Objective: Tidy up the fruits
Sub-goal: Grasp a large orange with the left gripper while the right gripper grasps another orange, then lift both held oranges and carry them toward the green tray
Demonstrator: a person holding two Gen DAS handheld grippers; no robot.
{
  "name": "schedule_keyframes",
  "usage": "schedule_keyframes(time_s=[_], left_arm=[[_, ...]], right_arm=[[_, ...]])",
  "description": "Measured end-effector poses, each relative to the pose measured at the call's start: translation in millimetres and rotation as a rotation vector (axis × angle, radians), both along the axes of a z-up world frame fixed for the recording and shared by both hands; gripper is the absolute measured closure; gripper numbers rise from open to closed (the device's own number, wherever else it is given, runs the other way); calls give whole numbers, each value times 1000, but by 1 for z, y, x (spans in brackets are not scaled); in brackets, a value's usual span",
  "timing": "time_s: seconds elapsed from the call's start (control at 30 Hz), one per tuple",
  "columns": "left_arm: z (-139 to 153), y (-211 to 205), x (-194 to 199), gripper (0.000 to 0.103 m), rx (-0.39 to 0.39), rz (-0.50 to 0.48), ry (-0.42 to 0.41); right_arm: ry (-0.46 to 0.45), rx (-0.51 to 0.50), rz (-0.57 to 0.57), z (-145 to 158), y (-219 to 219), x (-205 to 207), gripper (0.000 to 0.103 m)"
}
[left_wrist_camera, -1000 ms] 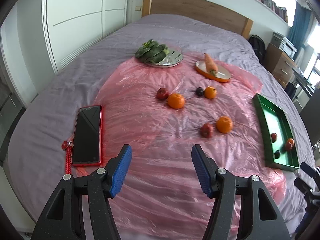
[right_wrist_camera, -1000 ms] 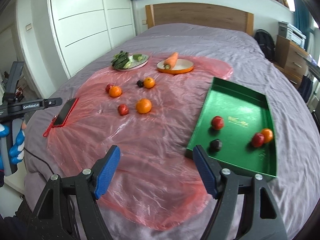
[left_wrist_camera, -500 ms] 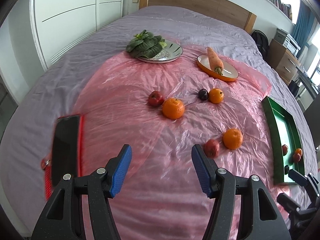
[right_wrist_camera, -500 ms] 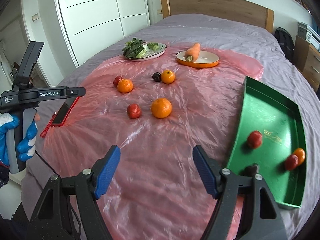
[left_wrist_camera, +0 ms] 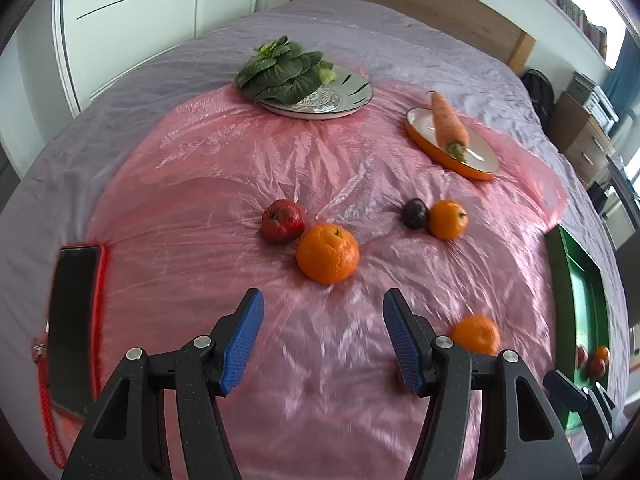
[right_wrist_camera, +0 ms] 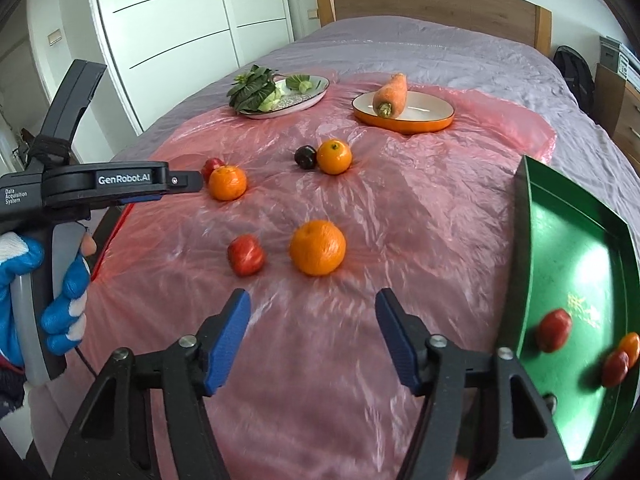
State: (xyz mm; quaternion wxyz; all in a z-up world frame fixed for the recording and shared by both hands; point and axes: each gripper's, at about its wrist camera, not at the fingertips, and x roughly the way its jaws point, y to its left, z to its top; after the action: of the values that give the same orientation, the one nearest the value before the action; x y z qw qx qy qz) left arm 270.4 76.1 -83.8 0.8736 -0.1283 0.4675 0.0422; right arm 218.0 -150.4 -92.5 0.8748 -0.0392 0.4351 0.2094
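Fruits lie on a pink plastic sheet (left_wrist_camera: 224,184) on a bed. My left gripper (left_wrist_camera: 323,340) is open and empty, just short of a large orange (left_wrist_camera: 327,253) with a red apple (left_wrist_camera: 282,221) beside it. Farther right sit a dark plum (left_wrist_camera: 414,213) and a small orange (left_wrist_camera: 448,218). My right gripper (right_wrist_camera: 313,336) is open and empty, just short of another orange (right_wrist_camera: 317,247) and a red apple (right_wrist_camera: 245,255). A green tray (right_wrist_camera: 576,264) at the right holds two red fruits and a small orange (right_wrist_camera: 630,347).
A silver plate of leafy greens (left_wrist_camera: 288,76) and an orange dish with a carrot (left_wrist_camera: 449,125) stand at the back. A phone in a red case (left_wrist_camera: 72,324) lies at the left. Wardrobe doors (right_wrist_camera: 176,32) stand left, the wooden headboard (right_wrist_camera: 432,0) behind.
Both grippers have moved forward over the sheet toward the fruits, which now look larger and closer. The jaws stay open. The tray has slid to the right edge of both views.
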Motion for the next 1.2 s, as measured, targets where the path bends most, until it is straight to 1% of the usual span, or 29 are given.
schedule_keyframes(time_s=[0.13, 0.3, 0.67, 0.7, 0.73, 0.83, 1.0, 1.03, 1.13, 1.2], left_arm=[[-12, -1, 18, 47, 9, 19, 16], [-24, 1, 32, 47, 6, 31, 31], [-38, 1, 48, 47, 6, 35, 41], [-40, 1, 50, 47, 5, 37, 44], [-42, 1, 51, 47, 4, 40, 47], [-46, 1, 54, 47, 7, 44, 47], [-47, 0, 55, 49, 17, 41, 40], [-47, 0, 55, 51, 24, 40, 38], [-48, 0, 53, 52, 30, 34, 30], [-47, 0, 53, 56, 25, 30, 26]], right_arm=[[5, 0, -5, -6, 5, 20, 0], [20, -14, 1, -17, 14, 41, 0], [52, -53, 28, -43, 33, 63, 0], [56, -55, 30, -45, 34, 64, 2], [61, -56, 31, -47, 34, 65, 11], [69, -58, 34, -52, 33, 67, 16], [66, -78, 47, -57, 36, 67, 20], [66, -79, 48, -58, 36, 67, 21], [66, -79, 53, -59, 36, 68, 22], [65, -81, 56, -59, 37, 68, 22]])
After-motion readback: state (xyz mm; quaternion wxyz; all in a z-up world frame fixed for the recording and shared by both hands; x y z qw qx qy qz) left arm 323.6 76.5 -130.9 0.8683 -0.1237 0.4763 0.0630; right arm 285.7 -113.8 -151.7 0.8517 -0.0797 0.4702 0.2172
